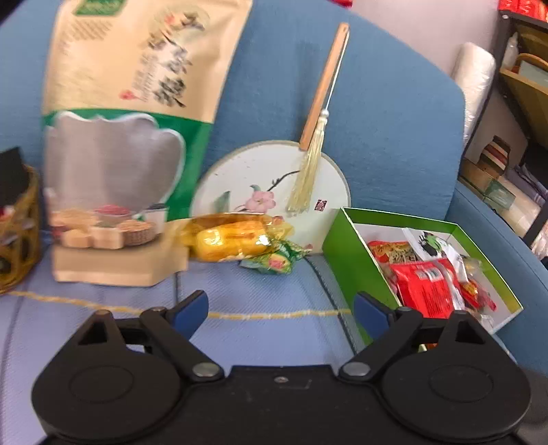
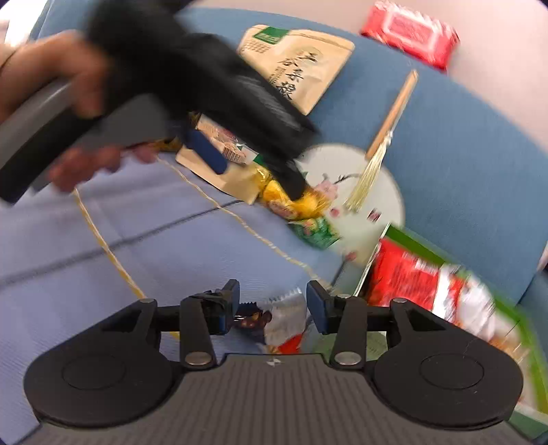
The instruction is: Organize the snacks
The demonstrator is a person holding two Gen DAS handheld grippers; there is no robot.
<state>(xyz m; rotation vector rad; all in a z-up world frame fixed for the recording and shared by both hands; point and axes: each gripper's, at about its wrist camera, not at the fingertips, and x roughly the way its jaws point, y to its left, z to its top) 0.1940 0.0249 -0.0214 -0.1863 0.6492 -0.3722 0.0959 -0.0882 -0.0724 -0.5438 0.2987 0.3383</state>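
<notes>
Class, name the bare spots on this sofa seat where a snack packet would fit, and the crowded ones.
Free: the seat between the big pouch, the green box and the left gripper. Crowded: the yellow packet and green packet against the fan; the box is nearly full.

A blue upholstered sofa filled most of the left wrist view, its curved backrest rising from nine o'clock round to two o'clock. The seat cushion lay paler — a lavender-blue weave crossed by a thin yellow stitched line. Behind the backrest, toward one o'clock, stood a plain pale wall. At three o'clock a dark metal shelving unit held boxes and bags — its contents too blurred to identify. Soft, even light fell everywhere.
</notes>
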